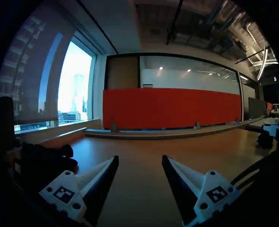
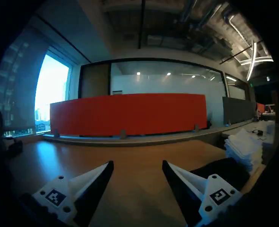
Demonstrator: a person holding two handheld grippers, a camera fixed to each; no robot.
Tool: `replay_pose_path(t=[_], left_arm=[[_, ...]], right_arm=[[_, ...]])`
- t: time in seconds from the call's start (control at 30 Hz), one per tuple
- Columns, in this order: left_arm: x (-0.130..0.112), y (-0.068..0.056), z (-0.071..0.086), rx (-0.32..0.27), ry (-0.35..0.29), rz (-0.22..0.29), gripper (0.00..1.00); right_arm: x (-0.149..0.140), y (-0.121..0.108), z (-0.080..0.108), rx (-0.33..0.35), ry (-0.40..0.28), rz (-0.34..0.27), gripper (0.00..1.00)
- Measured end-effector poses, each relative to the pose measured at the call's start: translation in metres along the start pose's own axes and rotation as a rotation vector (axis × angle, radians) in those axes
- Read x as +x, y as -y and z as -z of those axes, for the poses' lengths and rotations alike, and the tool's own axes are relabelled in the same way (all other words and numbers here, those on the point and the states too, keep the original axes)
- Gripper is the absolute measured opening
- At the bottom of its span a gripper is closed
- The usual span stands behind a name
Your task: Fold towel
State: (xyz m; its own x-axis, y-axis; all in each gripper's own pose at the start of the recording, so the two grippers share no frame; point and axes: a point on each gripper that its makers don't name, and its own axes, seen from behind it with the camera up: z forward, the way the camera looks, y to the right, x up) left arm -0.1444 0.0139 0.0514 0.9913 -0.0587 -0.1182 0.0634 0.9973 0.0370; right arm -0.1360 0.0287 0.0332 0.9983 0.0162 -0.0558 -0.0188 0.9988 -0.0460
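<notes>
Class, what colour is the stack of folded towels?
White; towel stack, best in right gripper view.

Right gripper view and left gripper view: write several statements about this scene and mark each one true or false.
1. The right gripper is open and holds nothing. True.
2. The left gripper is shut on a towel. False: it is open and holds nothing.
3. A stack of white towels sits at the right side in the right gripper view. True.
4. The partition behind the table is blue. False: it is red.
</notes>
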Motion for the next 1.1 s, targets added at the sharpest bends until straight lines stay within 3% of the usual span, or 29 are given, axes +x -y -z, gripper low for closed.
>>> replay_pose_path(t=[0.2,1.1], left_arm=[[0.0001,0.0,0.0002,0.0,0.0,0.0,0.84],[0.0021,-0.0001,0.0004,0.0,0.001,0.0,0.84]], right_arm=[[-0.0003,0.0091,0.0032,0.014,0.002,0.034,0.99],[-0.0011,0.0094,0.0059,0.011,0.004,0.036,0.99]])
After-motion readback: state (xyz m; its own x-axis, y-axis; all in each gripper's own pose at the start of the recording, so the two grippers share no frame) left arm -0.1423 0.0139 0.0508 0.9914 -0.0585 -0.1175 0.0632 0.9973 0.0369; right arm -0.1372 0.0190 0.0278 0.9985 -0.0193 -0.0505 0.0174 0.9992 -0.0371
